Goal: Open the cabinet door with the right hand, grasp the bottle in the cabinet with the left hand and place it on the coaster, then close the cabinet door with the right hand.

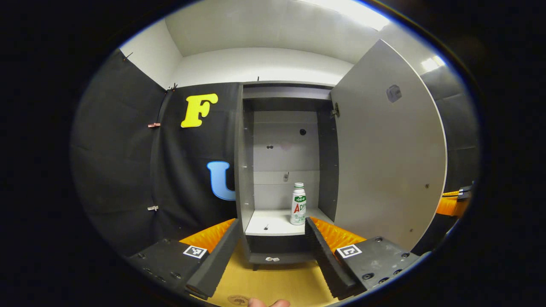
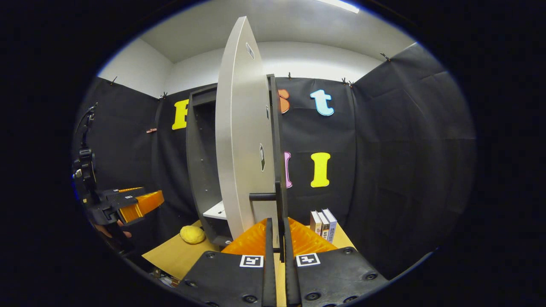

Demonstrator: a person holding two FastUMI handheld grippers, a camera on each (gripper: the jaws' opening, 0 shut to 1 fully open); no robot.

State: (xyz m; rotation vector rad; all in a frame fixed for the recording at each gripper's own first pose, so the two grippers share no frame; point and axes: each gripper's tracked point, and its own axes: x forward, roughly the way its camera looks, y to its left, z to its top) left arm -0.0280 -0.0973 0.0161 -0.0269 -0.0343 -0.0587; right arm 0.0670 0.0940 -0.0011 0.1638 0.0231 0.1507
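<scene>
A tall grey cabinet [image 1: 283,170] stands against the booth wall on a tan desk [image 1: 273,285], seen straight ahead in the left gripper view. Its door [image 1: 388,145] is swung wide open toward 3 o'clock, hinged on the cabinet's right side. In the right gripper view the same door [image 2: 243,136] is seen nearly edge-on, rising toward 12 o'clock, with a dark bar handle [image 2: 278,170] running down its front edge.

The right tongs [image 2: 277,251] are pressed nearly together around the lower part of that handle, 1 finger on each side of it. The left tongs [image 1: 273,243] are spread wide at 6 o'clock in their own view, pointing into the open cabinet and touching nothing; they also appear at 9 o'clock in the right gripper view [image 2: 140,204], held by a hand.

3 books [image 2: 323,224] stand upright on the desk, just right of the door. A yellow lumpy object [image 2: 192,234] lies on the desk near the cabinet's foot.

The bottle [image 1: 298,204], white with a green and red label, stands upright on the cabinet's bottom shelf [image 1: 273,224], toward its right side.
</scene>
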